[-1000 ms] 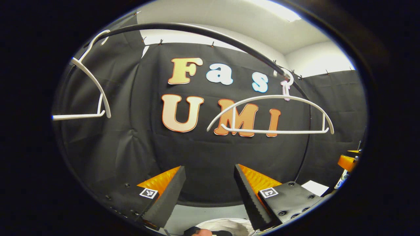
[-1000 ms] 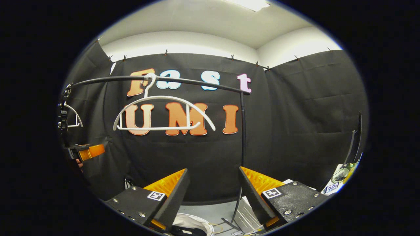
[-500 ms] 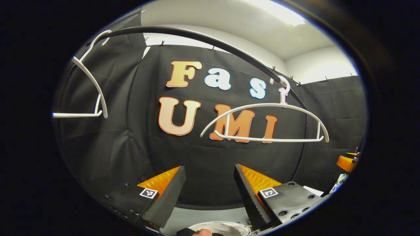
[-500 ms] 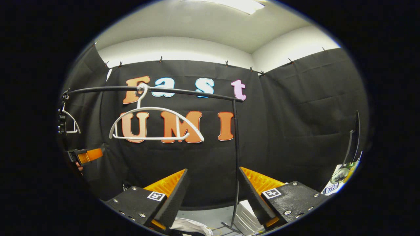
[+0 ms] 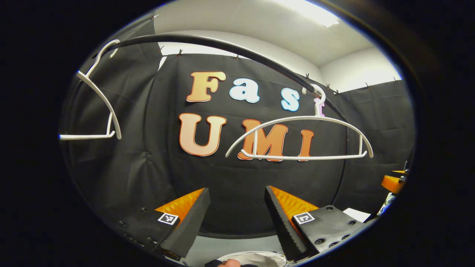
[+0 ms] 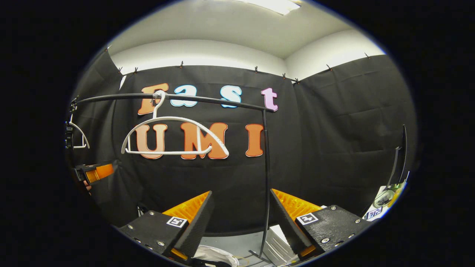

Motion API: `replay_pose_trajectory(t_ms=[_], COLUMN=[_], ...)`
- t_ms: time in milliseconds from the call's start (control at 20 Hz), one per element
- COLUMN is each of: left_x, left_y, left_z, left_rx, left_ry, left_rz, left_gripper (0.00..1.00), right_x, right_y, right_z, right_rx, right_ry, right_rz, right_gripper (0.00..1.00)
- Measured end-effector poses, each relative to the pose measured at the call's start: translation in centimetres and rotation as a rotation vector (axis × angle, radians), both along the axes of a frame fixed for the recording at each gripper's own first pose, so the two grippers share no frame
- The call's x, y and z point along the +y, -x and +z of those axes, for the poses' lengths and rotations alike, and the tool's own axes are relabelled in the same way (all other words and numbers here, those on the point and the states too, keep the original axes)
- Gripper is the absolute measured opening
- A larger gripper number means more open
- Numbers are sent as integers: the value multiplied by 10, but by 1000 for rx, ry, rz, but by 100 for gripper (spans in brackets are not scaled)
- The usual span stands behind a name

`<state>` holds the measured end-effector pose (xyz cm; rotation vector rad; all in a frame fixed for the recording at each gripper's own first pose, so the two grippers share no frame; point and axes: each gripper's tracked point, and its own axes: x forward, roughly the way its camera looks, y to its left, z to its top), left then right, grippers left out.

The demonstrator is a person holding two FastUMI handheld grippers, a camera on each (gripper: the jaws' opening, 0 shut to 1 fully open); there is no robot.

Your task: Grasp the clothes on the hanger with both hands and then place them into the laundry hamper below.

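Two bare white hangers hang from a black rail (image 5: 230, 42): one (image 5: 298, 137) right of middle and one (image 5: 98, 100) at the far left in the left gripper view. The right gripper view has the same rail (image 6: 207, 99) with a bare hanger (image 6: 174, 135) and a second hanger (image 6: 78, 135) at its left edge. White cloth (image 5: 252, 257) lies low beneath my left gripper (image 5: 235, 218), and white cloth (image 6: 217, 256) lies below my right gripper (image 6: 240, 218). Both grippers are open with nothing between their fingers. The left gripper (image 6: 92, 173) is also visible far left.
The rail's upright post (image 6: 265, 178) stands just ahead between my right gripper's fingers. A silvery box (image 6: 272, 243) sits on the floor by its foot. Small items (image 6: 386, 202) lie at the far right. A fingertip (image 5: 228, 263) shows at the bottom edge.
Both views shifted slightly, tilting up and back down. The right hanger swings a little on the rail. Both grippers stay open and empty.
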<state>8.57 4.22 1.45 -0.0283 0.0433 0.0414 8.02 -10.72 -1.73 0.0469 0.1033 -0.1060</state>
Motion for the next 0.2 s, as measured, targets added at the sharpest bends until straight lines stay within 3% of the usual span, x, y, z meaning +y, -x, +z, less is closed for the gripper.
replay_pose_trajectory(t_ms=[50, 200], left_x=[-1, -1], left_y=[0, 0], left_z=[0, -1], left_rx=[1, 4], left_ry=[2, 0], left_rz=[-6, -10], left_gripper=[100, 96], right_x=[0, 3], right_y=[1, 0], right_z=[0, -1], right_rx=[1, 3], right_ry=[-2, 2], right_rz=[0, 2], right_gripper=[92, 92])
